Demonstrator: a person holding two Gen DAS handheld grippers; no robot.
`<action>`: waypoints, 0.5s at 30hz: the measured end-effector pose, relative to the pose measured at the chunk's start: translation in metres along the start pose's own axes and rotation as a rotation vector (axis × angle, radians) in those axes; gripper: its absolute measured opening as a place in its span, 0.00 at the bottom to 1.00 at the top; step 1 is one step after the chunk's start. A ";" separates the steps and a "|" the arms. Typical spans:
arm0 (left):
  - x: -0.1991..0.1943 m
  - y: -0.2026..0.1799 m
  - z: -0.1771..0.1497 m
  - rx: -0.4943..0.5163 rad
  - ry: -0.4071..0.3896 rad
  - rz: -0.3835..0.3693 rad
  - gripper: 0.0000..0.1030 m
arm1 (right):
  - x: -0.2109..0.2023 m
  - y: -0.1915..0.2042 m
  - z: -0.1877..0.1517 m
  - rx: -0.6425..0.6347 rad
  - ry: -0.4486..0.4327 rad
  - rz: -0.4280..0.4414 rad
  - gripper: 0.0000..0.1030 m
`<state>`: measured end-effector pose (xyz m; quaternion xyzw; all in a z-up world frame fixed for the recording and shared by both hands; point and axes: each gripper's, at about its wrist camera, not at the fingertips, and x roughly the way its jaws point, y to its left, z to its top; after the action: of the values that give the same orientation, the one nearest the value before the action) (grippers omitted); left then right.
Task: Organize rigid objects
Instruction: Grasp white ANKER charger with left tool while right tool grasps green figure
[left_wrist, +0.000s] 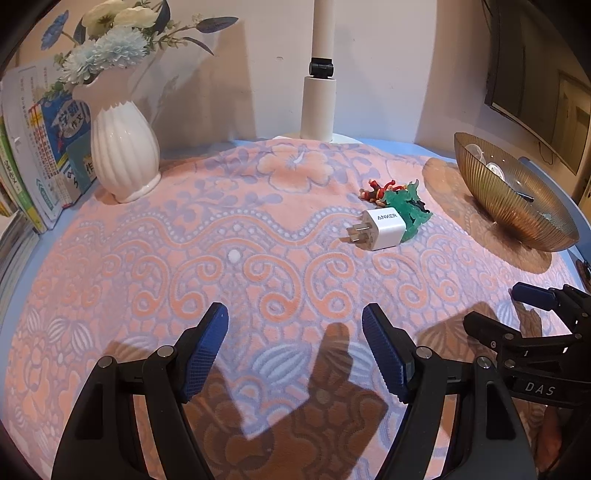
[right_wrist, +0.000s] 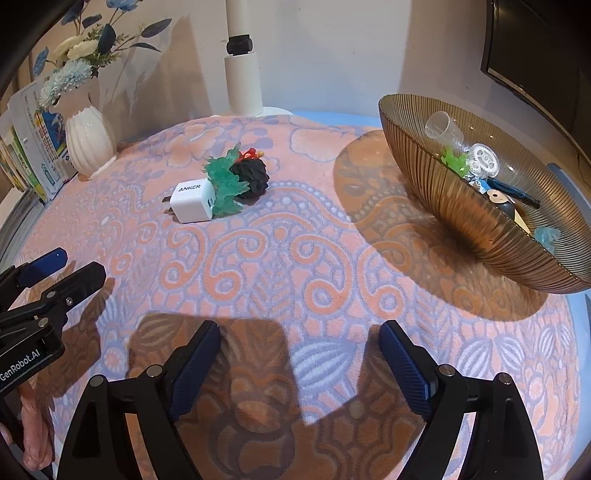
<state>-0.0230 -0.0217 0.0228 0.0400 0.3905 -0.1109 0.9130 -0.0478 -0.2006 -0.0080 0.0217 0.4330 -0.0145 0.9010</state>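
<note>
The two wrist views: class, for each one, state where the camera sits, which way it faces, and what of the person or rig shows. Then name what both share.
Left wrist view: sits on the left hand-held gripper, facing forward and down over the patterned cloth; its open jaws and the right hand-held gripper show.
Right wrist view: sits on the right hand-held gripper, facing likewise; its open jaws, the left one and fingers show.
Shared: white charger, amber bowl, white vase.

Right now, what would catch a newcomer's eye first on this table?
The ribbed amber glass bowl at the right, already holding small items. Then the white Anker wall charger mid-cloth, touching a translucent green plastic figure. Behind, at the left, the white ribbed vase of flowers.
</note>
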 end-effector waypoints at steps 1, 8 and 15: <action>0.001 0.000 0.000 0.001 0.002 0.003 0.71 | -0.002 -0.001 0.000 0.005 -0.011 -0.004 0.79; 0.007 -0.009 0.002 0.060 0.049 0.013 0.71 | -0.010 -0.015 0.001 0.062 -0.035 0.085 0.43; -0.016 -0.026 0.046 0.208 -0.008 -0.130 0.71 | -0.001 -0.037 0.045 0.265 0.039 0.413 0.40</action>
<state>-0.0072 -0.0521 0.0662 0.1083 0.3749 -0.2100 0.8964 -0.0151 -0.2395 0.0195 0.2281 0.4309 0.1134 0.8657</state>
